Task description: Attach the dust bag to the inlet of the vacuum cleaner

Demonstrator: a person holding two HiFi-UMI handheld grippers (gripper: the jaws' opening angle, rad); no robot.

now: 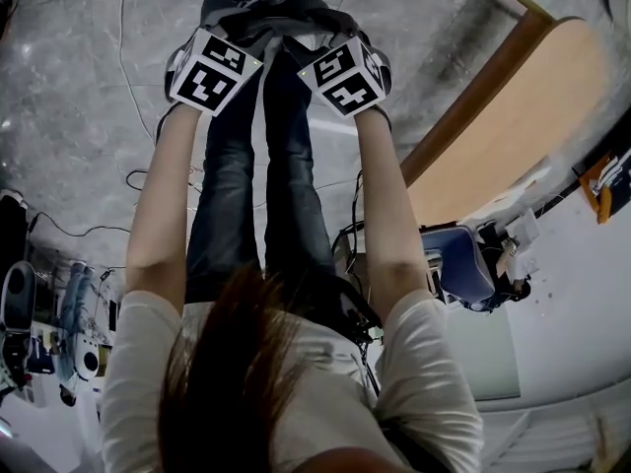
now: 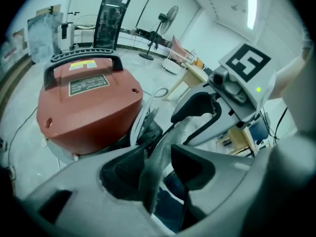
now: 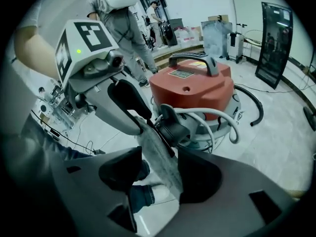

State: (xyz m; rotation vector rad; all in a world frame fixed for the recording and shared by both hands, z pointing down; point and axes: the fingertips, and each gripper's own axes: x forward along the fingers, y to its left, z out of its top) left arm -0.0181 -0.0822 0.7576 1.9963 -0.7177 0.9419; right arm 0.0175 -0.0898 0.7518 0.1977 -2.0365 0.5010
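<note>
Left gripper [image 2: 158, 166] and right gripper [image 3: 160, 172] both stand released, bag [image 3: 158, 152] slack between their jaws, vacuum [image 3: 197, 85] upper centre.

There are two grippers, the left gripper [image 2: 158, 169] and the right gripper [image 3: 160, 174]. One grey dust bag [image 3: 157, 149] runs between both pairs of fingers [image 2: 123, 174]. One red vacuum cleaner [image 2: 89, 107] with one black handle [image 2: 84, 60] stands just beyond the fingertips. One standing fan [image 2: 169, 15] and one dark upright panel [image 2: 111, 19] are far past them.
</note>
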